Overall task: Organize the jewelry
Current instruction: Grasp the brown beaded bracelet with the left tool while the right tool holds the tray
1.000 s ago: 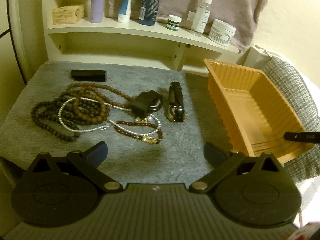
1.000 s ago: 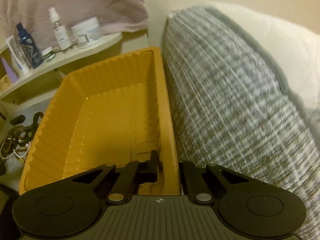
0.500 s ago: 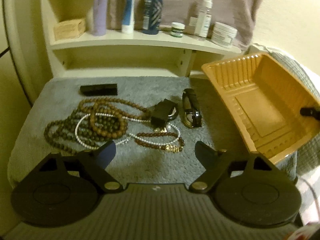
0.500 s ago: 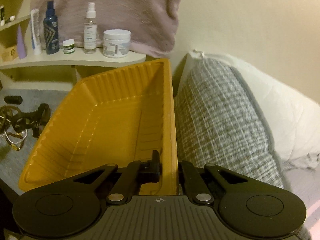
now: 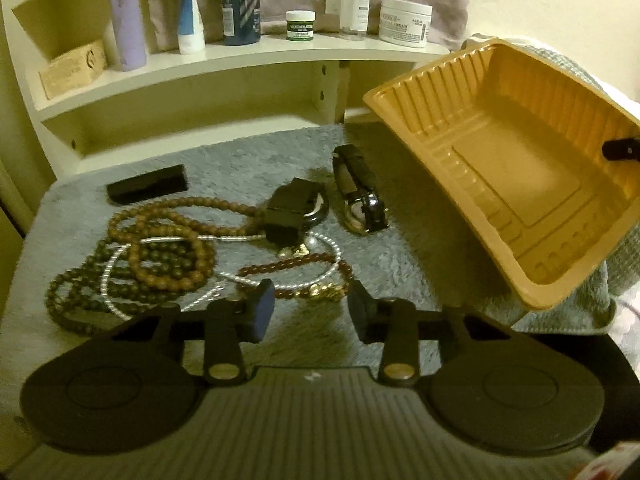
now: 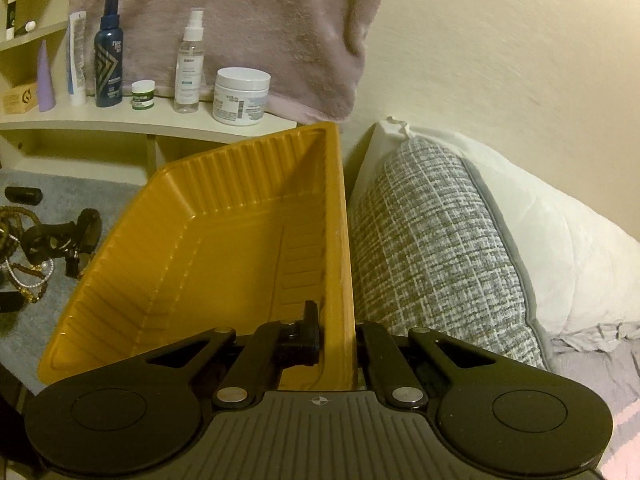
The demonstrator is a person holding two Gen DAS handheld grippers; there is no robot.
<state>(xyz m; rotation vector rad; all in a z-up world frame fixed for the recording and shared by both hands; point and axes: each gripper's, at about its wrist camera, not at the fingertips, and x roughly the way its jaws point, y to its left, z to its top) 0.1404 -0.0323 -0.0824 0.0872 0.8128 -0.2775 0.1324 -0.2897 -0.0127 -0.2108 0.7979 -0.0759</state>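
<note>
Jewelry lies heaped on a grey mat (image 5: pixel 400 256): a brown bead necklace (image 5: pixel 172 248), a dark bead necklace (image 5: pixel 80 292), a pearl strand (image 5: pixel 240 238), a dark red bracelet (image 5: pixel 296 268) with a gold charm, and two black watches (image 5: pixel 296 210) (image 5: pixel 360 200). My left gripper (image 5: pixel 310 312) hovers just short of the red bracelet. Its jaws are closing and nothing is pressed between the pads. My right gripper (image 6: pixel 336 336) is shut on the right wall of the orange tray (image 6: pixel 208 240), which it holds lifted and tilted. The tray (image 5: pixel 500 168) is empty.
A small black box (image 5: pixel 146 190) lies at the mat's back left. Behind it a cream shelf (image 5: pixel 240 60) carries bottles, a tube and jars, with a pink towel (image 6: pixel 240 20) hanging above. A grey checked pillow (image 6: pixel 432 248) and white bedding lie to the right of the tray.
The left jaws have narrowed from wide apart and the left gripper has sunk closer to the beads. The orange tray has tipped up off the mat, and the right view has swung towards the shelf.
</note>
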